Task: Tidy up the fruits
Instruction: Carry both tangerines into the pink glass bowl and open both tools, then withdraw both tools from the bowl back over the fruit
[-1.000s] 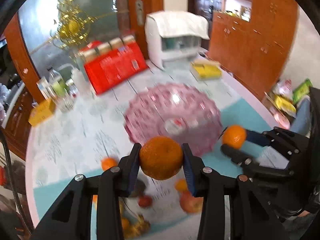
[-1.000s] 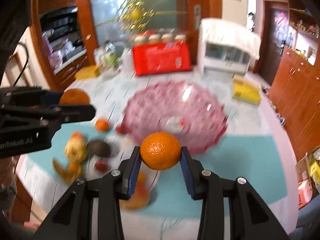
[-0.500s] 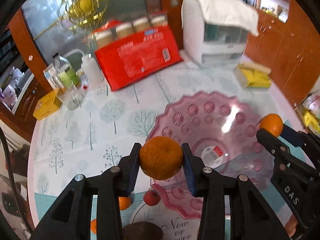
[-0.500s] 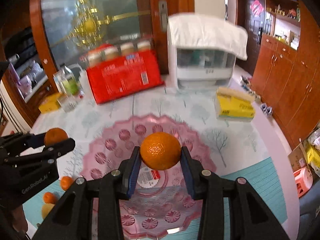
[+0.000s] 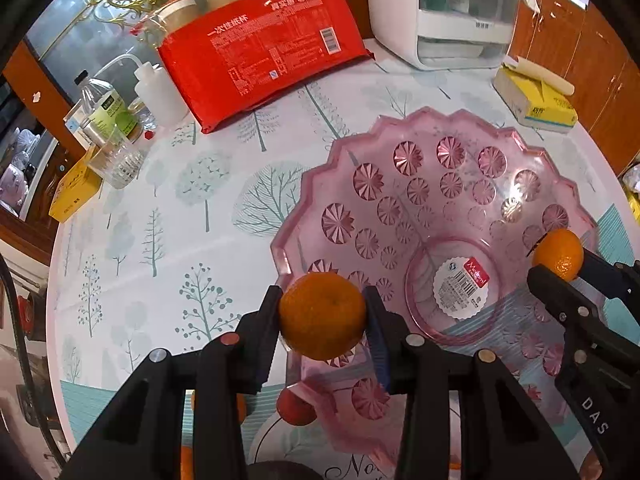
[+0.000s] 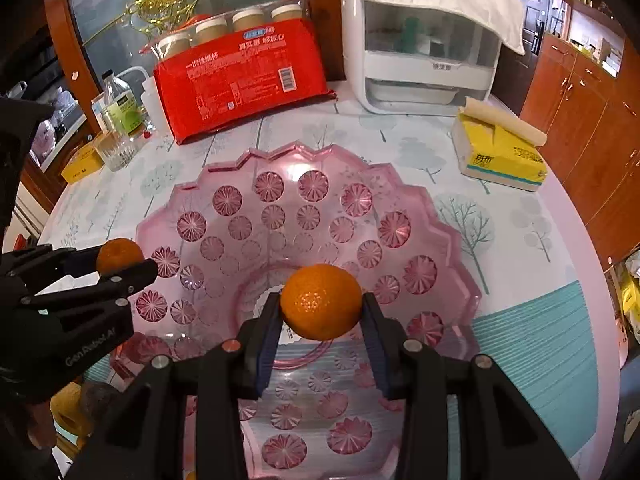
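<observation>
Right wrist view: my right gripper (image 6: 321, 307) is clamped on a mandarin (image 6: 321, 306) hanging right over the sticker-marked centre of the pink glass bowl (image 6: 448, 236). My left gripper (image 5: 322, 317), pinching its own mandarin (image 5: 322, 316), sits only above the bowl's near-left rim. So I judge the right one releases first, straight down; the left must travel further inward.

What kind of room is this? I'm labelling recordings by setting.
Probably a home dining room or kitchen: a table with a tree-print cover, wooden cabinets, a tissue box and a pink fruit bowl.
</observation>
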Demonstrator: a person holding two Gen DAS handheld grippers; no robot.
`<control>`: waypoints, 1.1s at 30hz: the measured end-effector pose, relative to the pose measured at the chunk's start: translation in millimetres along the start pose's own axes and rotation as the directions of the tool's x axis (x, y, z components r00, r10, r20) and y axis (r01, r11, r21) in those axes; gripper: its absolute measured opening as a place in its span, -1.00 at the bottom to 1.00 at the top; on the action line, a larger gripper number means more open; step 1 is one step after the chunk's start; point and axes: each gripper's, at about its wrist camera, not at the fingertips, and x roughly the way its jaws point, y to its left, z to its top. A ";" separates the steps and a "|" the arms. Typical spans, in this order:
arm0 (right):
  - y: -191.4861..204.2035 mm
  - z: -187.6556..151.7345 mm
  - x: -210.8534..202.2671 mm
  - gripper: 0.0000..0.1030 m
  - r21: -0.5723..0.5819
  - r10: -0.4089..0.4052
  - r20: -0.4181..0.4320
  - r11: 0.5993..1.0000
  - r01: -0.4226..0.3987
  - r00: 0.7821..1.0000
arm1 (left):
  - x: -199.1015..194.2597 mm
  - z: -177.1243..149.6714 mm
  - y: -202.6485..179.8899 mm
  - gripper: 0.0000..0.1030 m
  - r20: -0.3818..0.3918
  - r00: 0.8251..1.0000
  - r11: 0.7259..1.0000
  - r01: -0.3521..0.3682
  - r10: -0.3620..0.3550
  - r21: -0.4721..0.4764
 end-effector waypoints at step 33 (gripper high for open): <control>-0.9 -17.3 -20.6 0.11 0.001 0.022 0.017 1.000 -0.022 1.000 | -30.8 -18.3 -0.4 0.67 0.037 0.999 0.998 -0.030 0.028 0.048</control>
